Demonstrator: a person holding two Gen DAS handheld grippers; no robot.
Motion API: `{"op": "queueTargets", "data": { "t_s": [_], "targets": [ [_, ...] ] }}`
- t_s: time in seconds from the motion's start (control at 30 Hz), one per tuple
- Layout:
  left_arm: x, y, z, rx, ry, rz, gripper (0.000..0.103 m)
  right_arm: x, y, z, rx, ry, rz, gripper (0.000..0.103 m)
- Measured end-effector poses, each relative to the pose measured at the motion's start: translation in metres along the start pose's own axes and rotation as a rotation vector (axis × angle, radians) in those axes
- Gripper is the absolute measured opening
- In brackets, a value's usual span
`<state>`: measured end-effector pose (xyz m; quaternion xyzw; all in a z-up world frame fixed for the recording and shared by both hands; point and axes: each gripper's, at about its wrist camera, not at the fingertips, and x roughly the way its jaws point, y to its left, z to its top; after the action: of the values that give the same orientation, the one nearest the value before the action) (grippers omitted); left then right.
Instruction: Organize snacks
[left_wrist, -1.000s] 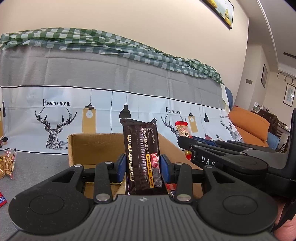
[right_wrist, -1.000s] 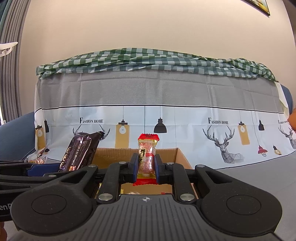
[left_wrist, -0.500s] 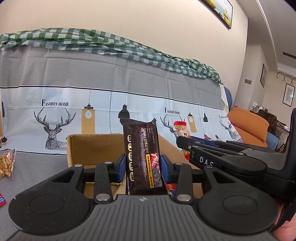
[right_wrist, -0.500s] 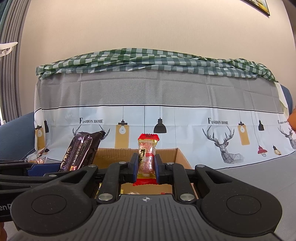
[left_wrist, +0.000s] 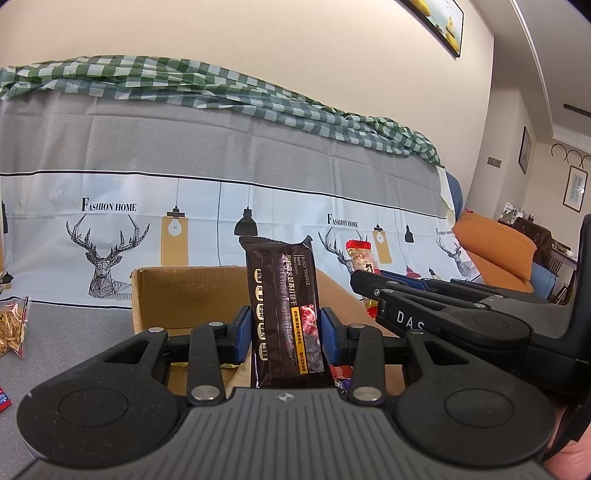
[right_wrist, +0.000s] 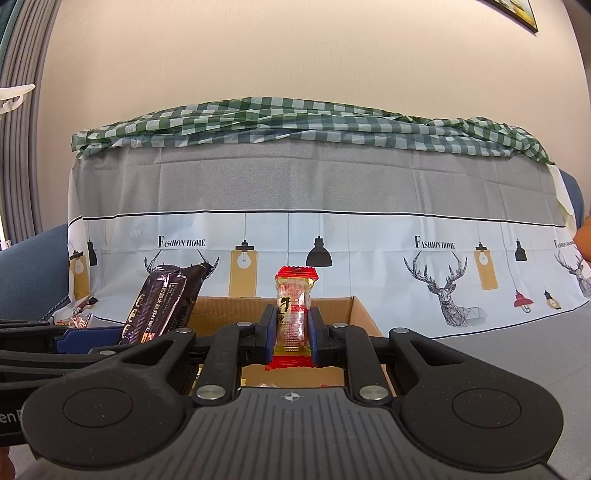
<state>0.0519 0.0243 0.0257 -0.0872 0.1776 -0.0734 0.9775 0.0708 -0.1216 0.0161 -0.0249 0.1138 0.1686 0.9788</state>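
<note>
My left gripper (left_wrist: 282, 332) is shut on a dark brown cracker packet (left_wrist: 284, 295), held upright above an open cardboard box (left_wrist: 184, 291). My right gripper (right_wrist: 291, 328) is shut on a small red-and-gold candy packet (right_wrist: 293, 314), also upright over the same box (right_wrist: 340, 310). In the left wrist view the right gripper (left_wrist: 364, 284) reaches in from the right with the candy packet (left_wrist: 361, 256) at its tip. The right wrist view shows the cracker packet (right_wrist: 162, 299) tilted at the left. Several wrapped snacks lie on the box floor, mostly hidden.
A clear bag of yellow snack sticks (left_wrist: 13, 325) lies on the grey cloth at the left, with a red-and-blue packet (left_wrist: 3, 400) near the edge. Behind the box rises a cloth-covered sofa back (right_wrist: 295, 184) with deer prints. An orange cushion (left_wrist: 495, 247) sits at the right.
</note>
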Motion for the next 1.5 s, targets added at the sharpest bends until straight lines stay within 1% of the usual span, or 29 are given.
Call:
{"op": "queueTargets", "data": {
  "t_s": [0.13,0.23,0.27,0.33,0.4,0.5,0.63,0.7,0.77,0.83,1.03,1.1,1.17,1.2,1.27,1.33,1.4,1.43,1.5],
  "targets": [
    [0.002,-0.002,0.000,-0.001,0.011,-0.007,0.043,0.000,0.000,0.000,0.000,0.000,0.000,0.018],
    [0.003,-0.003,-0.001,-0.003,0.015,0.006,0.046,0.001,0.000,0.000,0.003,0.011,0.003,0.019],
    [0.004,-0.002,-0.001,-0.009,0.015,0.009,0.049,0.002,0.000,-0.001,0.007,0.020,0.003,0.021],
    [0.003,0.000,0.000,-0.019,0.012,0.014,0.053,0.005,-0.002,-0.001,0.015,0.036,-0.002,0.038],
    [0.002,0.002,0.001,-0.016,0.008,0.021,0.054,0.006,-0.003,-0.001,0.027,0.043,-0.008,0.045],
    [-0.001,0.009,0.001,-0.011,0.009,0.040,0.054,0.007,-0.002,-0.001,0.031,0.043,-0.009,0.052],
    [-0.007,0.024,0.004,-0.026,0.010,0.076,0.054,0.007,0.003,0.000,0.037,0.042,-0.001,0.056],
    [-0.011,0.035,0.005,-0.054,0.009,0.099,0.051,0.008,0.009,0.002,0.040,0.045,0.008,0.057],
    [-0.015,0.050,0.007,-0.093,0.011,0.128,0.043,0.009,0.018,0.003,0.043,0.047,0.020,0.057],
    [-0.019,0.067,0.009,-0.131,0.017,0.172,0.040,0.010,0.029,0.004,0.042,0.049,0.035,0.059],
    [-0.028,0.131,0.009,-0.256,0.055,0.320,0.039,0.015,0.064,0.006,0.047,0.063,0.099,0.060],
    [-0.033,0.153,0.003,-0.291,0.047,0.376,0.040,0.016,0.077,0.007,0.051,0.072,0.128,0.061],
    [-0.035,0.176,-0.008,-0.322,0.062,0.460,0.043,0.017,0.089,0.007,0.050,0.075,0.153,0.061],
    [-0.036,0.188,-0.014,-0.358,0.067,0.492,0.044,0.017,0.095,0.007,0.048,0.077,0.165,0.061],
    [-0.037,0.209,-0.027,-0.401,0.063,0.551,0.055,0.018,0.108,0.007,0.048,0.085,0.192,0.061],
    [-0.034,0.227,-0.040,-0.437,0.082,0.619,0.061,0.020,0.122,0.006,0.044,0.088,0.218,0.061],
    [-0.032,0.243,-0.049,-0.505,0.107,0.647,0.072,0.022,0.134,0.006,0.039,0.099,0.242,0.061],
    [-0.029,0.250,-0.052,-0.538,0.119,0.665,0.080,0.022,0.141,0.005,0.034,0.102,0.254,0.061],
    [-0.024,0.259,-0.054,-0.566,0.133,0.702,0.084,0.023,0.150,0.005,0.018,0.102,0.266,0.061]
  ]
}}
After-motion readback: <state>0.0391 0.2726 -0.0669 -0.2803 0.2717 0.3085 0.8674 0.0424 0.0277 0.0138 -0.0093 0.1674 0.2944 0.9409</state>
